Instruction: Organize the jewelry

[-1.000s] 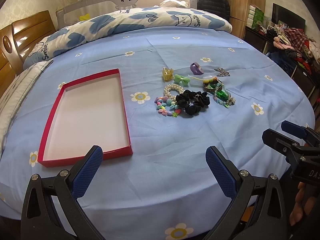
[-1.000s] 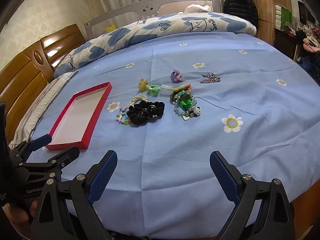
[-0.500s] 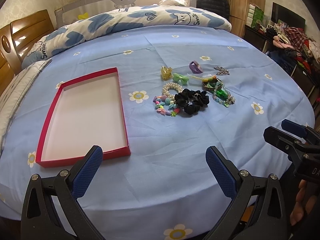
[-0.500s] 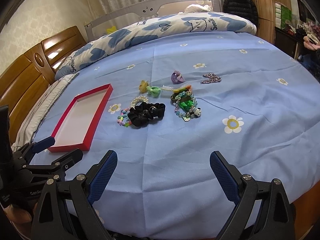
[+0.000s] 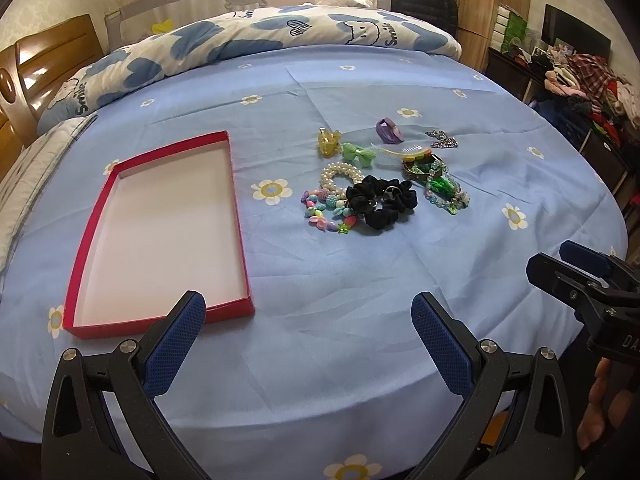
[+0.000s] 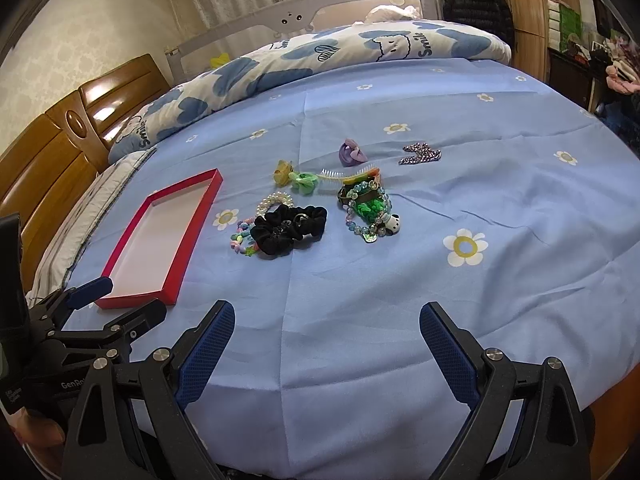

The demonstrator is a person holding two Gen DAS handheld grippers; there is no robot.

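A shallow red box (image 5: 108, 184) with a white, empty floor lies on the blue bedsheet at the left; it also shows in the right wrist view (image 6: 132, 236). Right of it lies a cluster of jewelry and hair pieces: a black scrunchie (image 5: 380, 202) (image 6: 290, 226), a pearl bracelet (image 5: 338, 172), a coloured bead bracelet (image 5: 326, 214), a green bow (image 5: 359, 154), a green bead bracelet with a panda charm (image 6: 370, 210), a purple tie (image 6: 351, 153) and a sparkly bow clip (image 6: 421, 154). My left gripper (image 5: 308, 320) is open and empty near the bed's front edge. My right gripper (image 6: 326, 330) is open and empty too.
A rolled blue-and-white duvet (image 5: 248, 44) lies across the far side of the bed. A wooden headboard (image 6: 52, 148) stands at the left. A shelf with piled clothes (image 5: 592, 92) stands at the right. The right gripper shows at the left view's right edge (image 5: 580, 276).
Both grippers have eased slightly forward and up over the bed; the box and jewelry sit a little lower in view. Nothing was taken hold of.
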